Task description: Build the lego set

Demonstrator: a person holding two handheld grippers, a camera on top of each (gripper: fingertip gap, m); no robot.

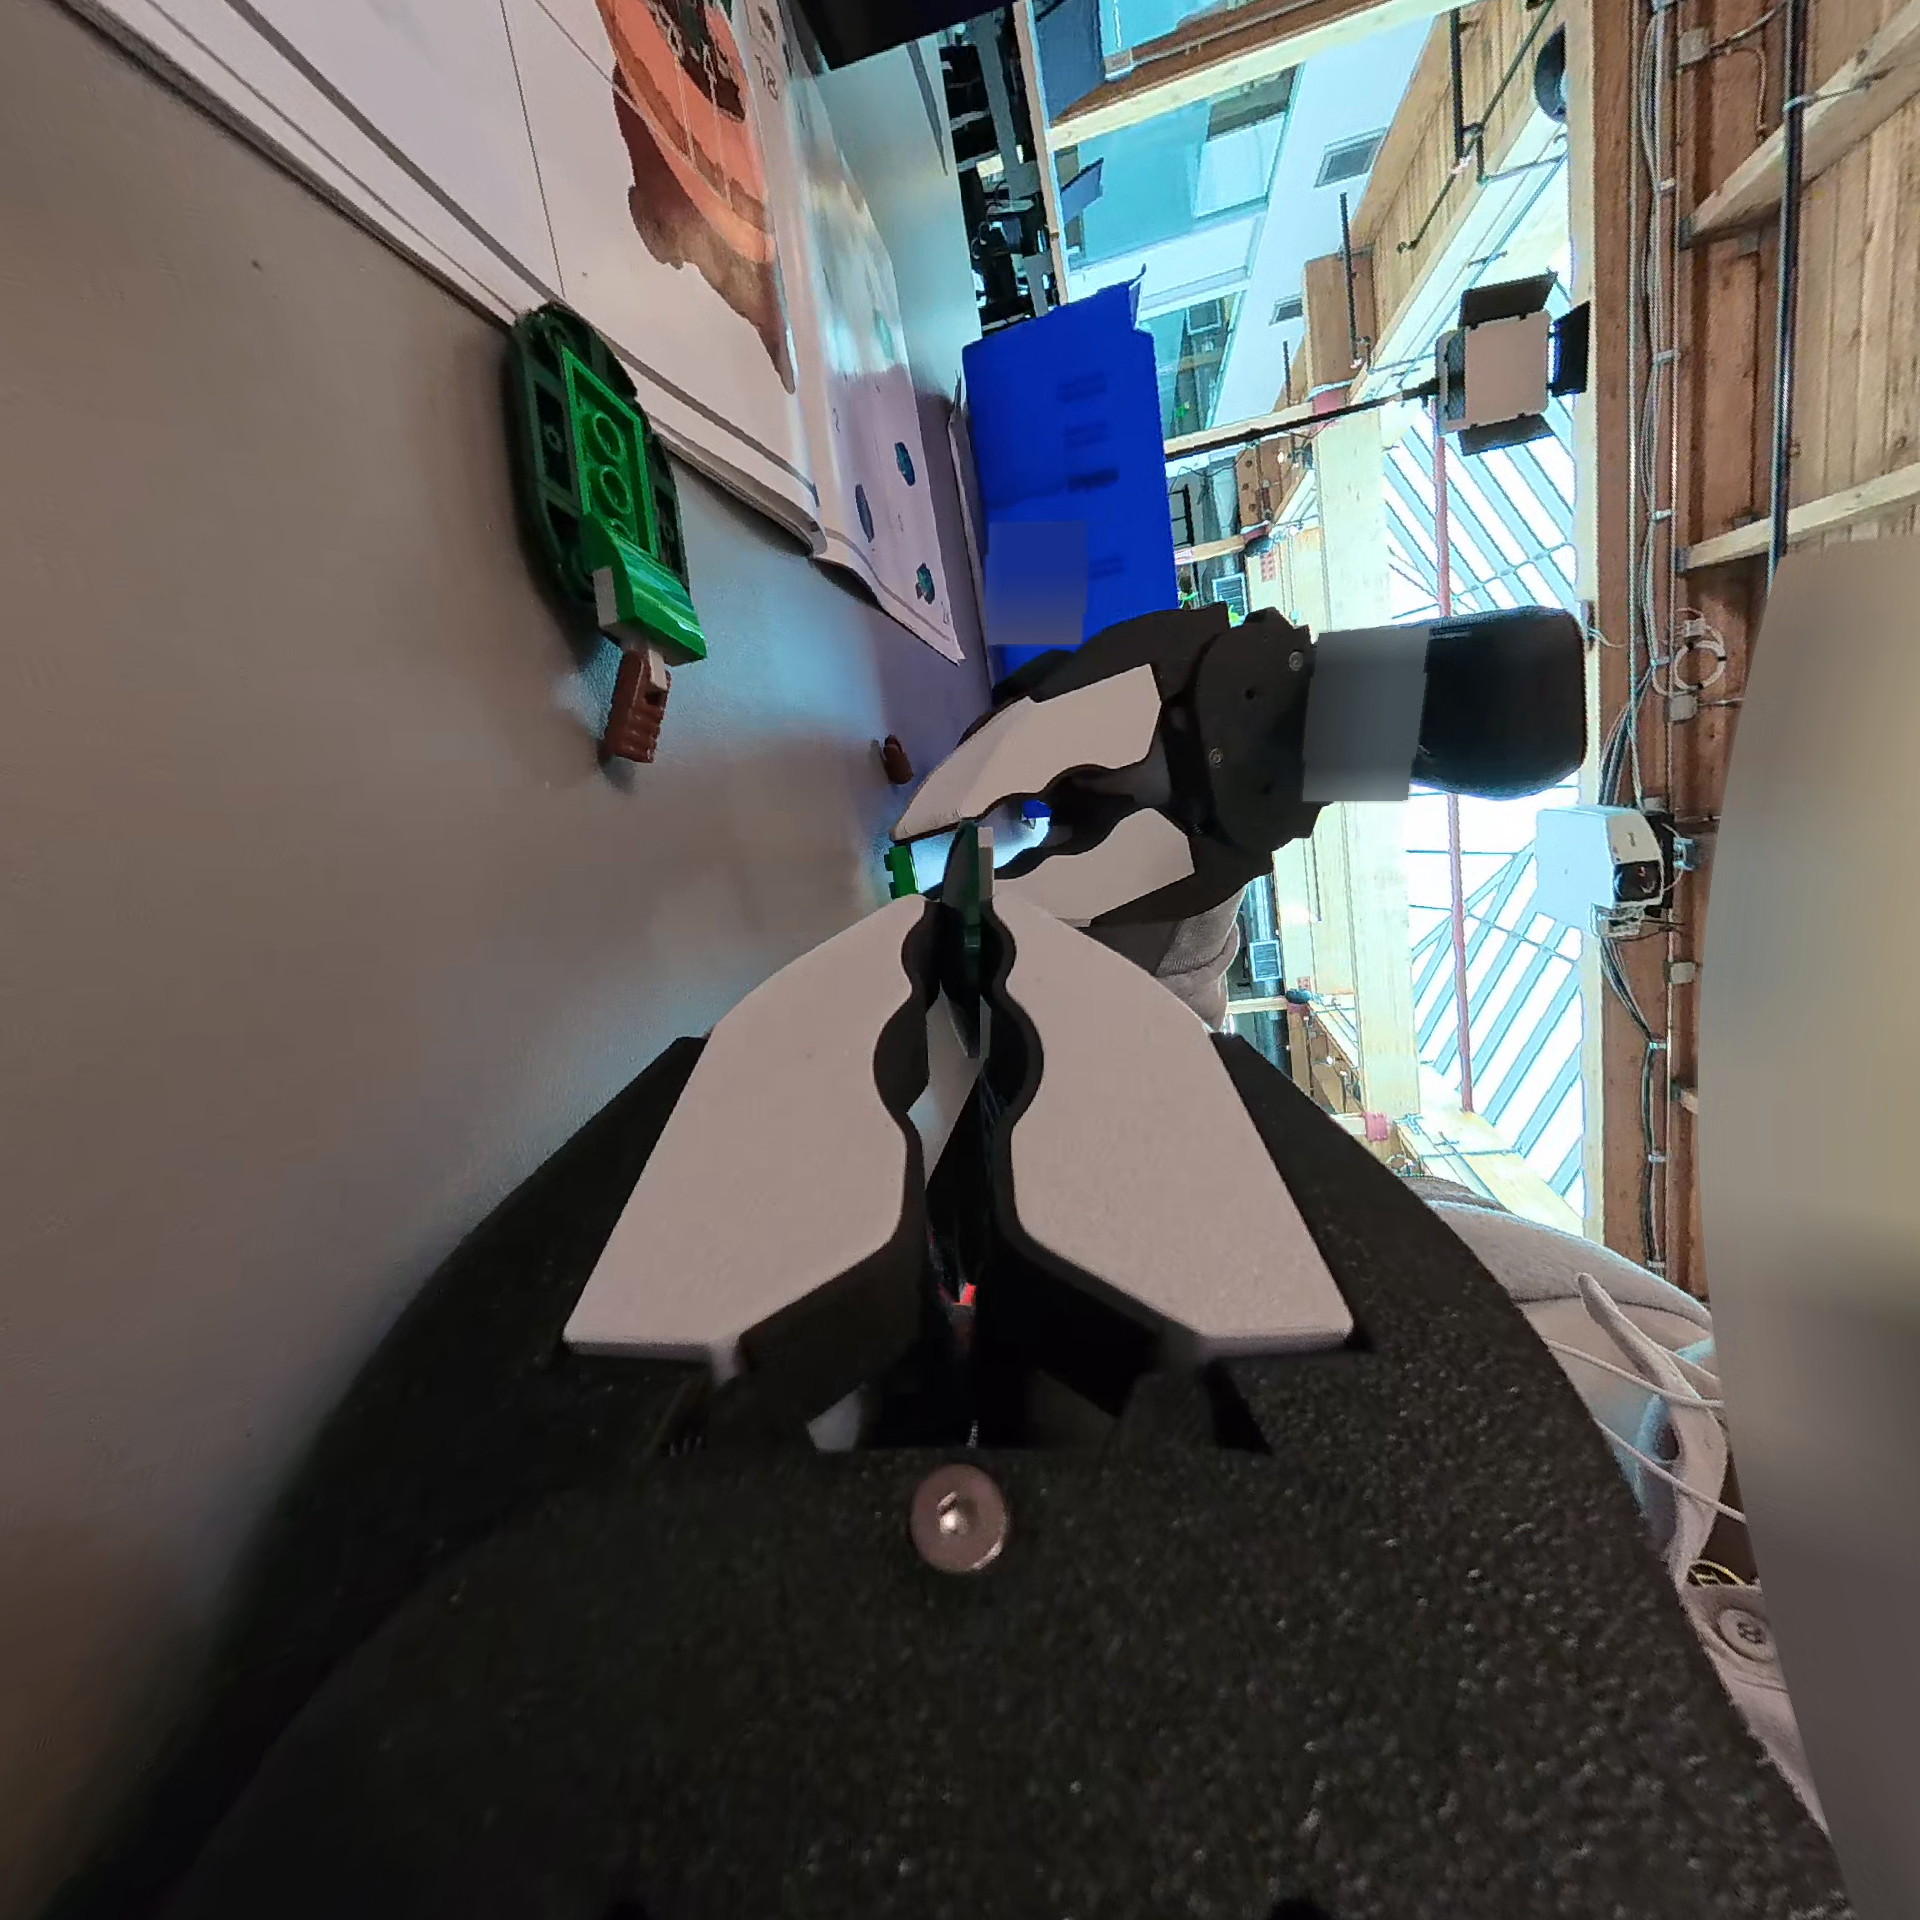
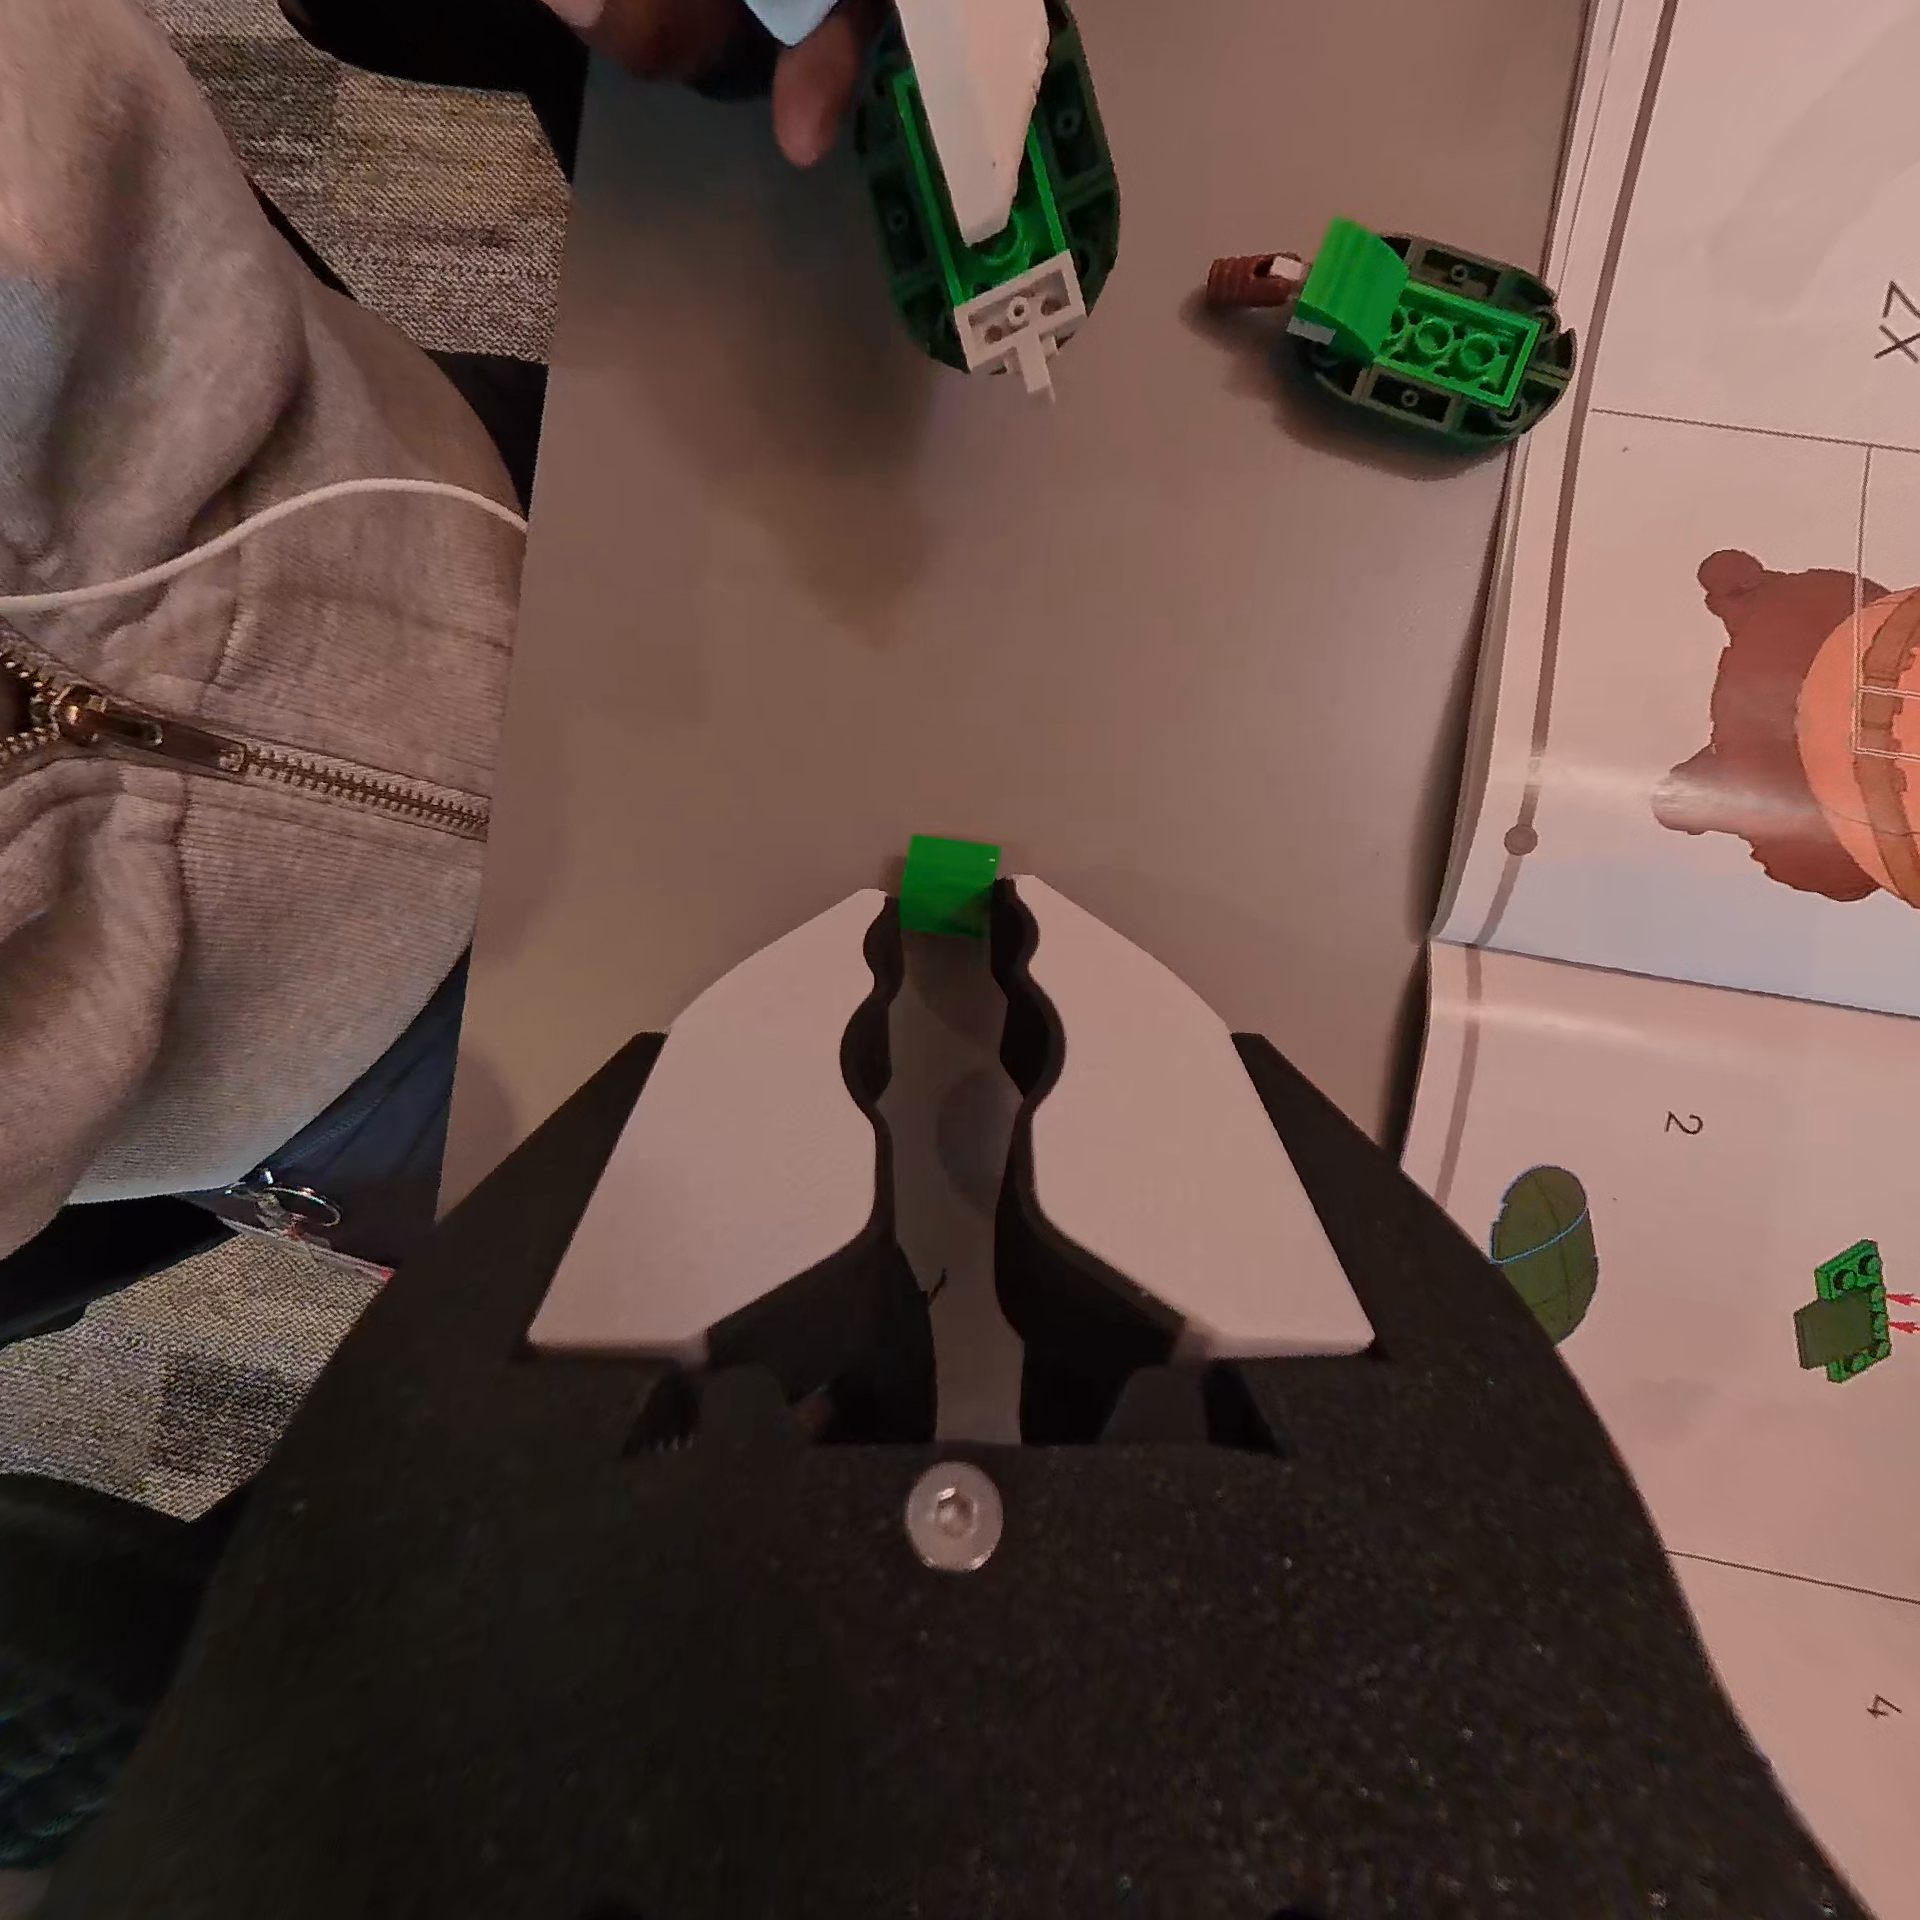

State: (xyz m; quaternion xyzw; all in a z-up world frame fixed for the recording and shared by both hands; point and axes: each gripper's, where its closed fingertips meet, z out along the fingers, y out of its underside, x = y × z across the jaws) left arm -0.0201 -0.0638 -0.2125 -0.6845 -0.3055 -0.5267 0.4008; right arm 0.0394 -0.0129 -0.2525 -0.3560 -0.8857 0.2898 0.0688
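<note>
A: Right wrist view: the right gripper (image 2: 948, 899) pinches a green slope (image 2: 948, 883) over bare table (image 2: 1039, 644), near the person's edge.

B: The left gripper (image 1: 964, 920) clamps a dark-green oval (image 2: 1081, 187); another assembly (image 2: 1439, 338) lies against the booklet (image 2: 1714, 499).

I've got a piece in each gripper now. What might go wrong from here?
The right gripper pinches the bright green slope brick only at its fingertips, so it may twist or pop out when pressed on. The left gripper holds the dark green leaf assembly edge-on, so pushing could make it pivot. The grippers' fingers may collide.
</note>
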